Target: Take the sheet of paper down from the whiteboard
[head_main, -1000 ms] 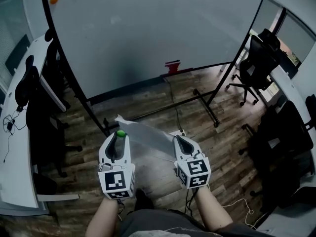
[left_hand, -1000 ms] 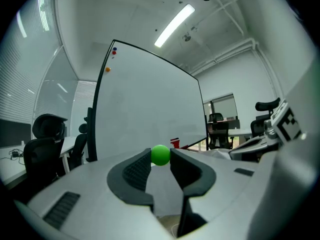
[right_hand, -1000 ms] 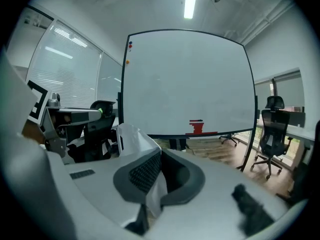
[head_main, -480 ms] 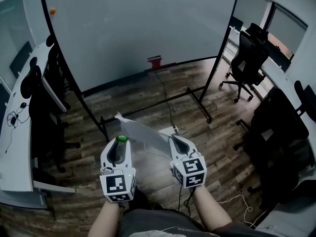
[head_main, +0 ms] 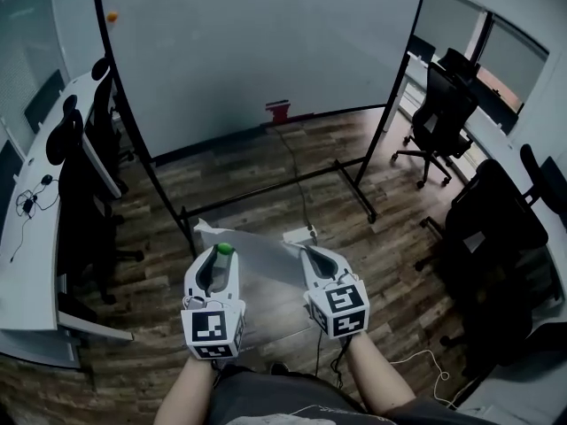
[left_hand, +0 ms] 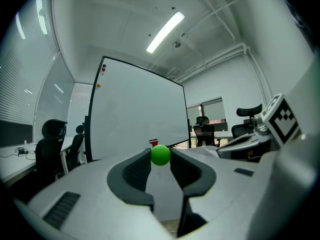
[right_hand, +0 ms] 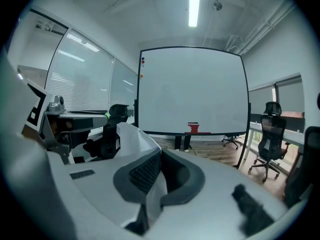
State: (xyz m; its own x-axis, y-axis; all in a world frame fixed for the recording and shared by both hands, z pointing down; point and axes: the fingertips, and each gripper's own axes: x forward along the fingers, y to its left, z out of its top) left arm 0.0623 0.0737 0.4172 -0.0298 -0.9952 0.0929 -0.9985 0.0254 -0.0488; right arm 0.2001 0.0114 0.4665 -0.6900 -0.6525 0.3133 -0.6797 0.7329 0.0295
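Status: sheet (head_main: 261,257) is off the whiteboard (head_main: 257,42), held low centre of frame. R tongs (head_main: 306,255) are clenched on its right edge; L tongs (head_main: 221,257) grip the green magnet (left_hand: 160,155) at the tips. Removal looks done; next prob. needs a put-down spot for sheet + magnet. Room: open floor (head_main: 266,162) ahead, but watch the stand rails (head_main: 266,187) mid-frame, chairs (head_main: 443,104) at right, desk (head_main: 31,255) at left edge.

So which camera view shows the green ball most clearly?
The left gripper view: the green ball sits large and sharp, pinched between the left claw's tips. The head view shows it only as a small dot, and the right gripper view only a tiny green speck.
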